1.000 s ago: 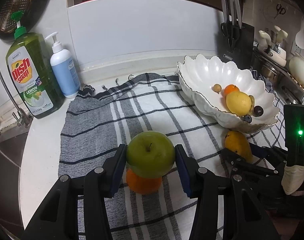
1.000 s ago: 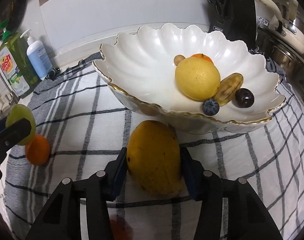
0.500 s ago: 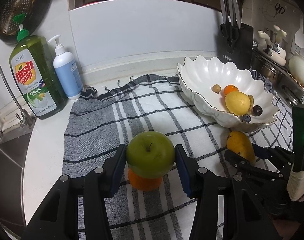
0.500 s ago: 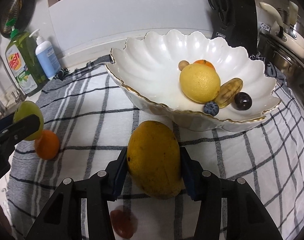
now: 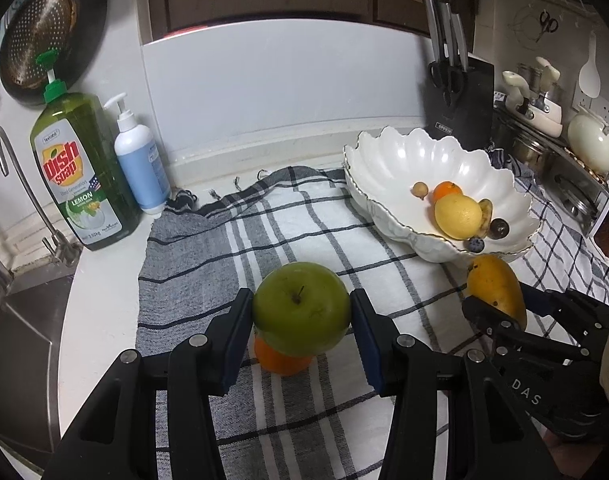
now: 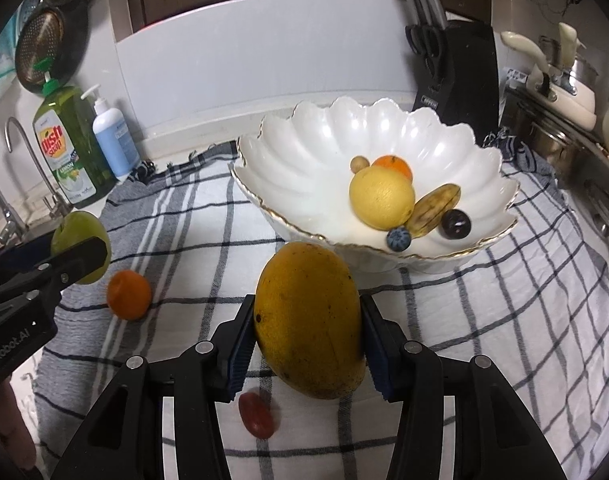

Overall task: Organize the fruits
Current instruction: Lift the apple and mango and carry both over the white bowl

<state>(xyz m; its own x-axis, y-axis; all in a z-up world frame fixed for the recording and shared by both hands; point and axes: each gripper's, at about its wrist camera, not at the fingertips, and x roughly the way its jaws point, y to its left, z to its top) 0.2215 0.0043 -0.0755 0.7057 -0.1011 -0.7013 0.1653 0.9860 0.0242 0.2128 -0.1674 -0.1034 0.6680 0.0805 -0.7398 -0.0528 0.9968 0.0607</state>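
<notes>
My left gripper [image 5: 301, 318] is shut on a green apple [image 5: 301, 308], held above the checked cloth [image 5: 288, 224]. An orange [image 5: 280, 358] lies on the cloth right under the apple. My right gripper [image 6: 307, 332] is shut on a yellow mango [image 6: 309, 316], lifted off the cloth just in front of the white scalloped bowl [image 6: 304, 152]. The bowl holds a lemon [image 6: 381, 197], an orange [image 6: 394, 165], a blueberry [image 6: 399, 238], a dark round fruit [image 6: 456, 224] and two small brownish fruits. A small red fruit [image 6: 257, 420] lies on the cloth under the right gripper.
A green dish soap bottle [image 5: 78, 172] and a white pump bottle [image 5: 138, 160] stand at the back left by the tap [image 5: 24, 188] and sink. A black knife block [image 5: 460, 100] stands behind the bowl. Pots and a kettle fill the right side.
Both grippers have risen with their fruit. The apple now hangs higher over the orange, and the mango has come off the cloth, uncovering the red fruit beneath it.
</notes>
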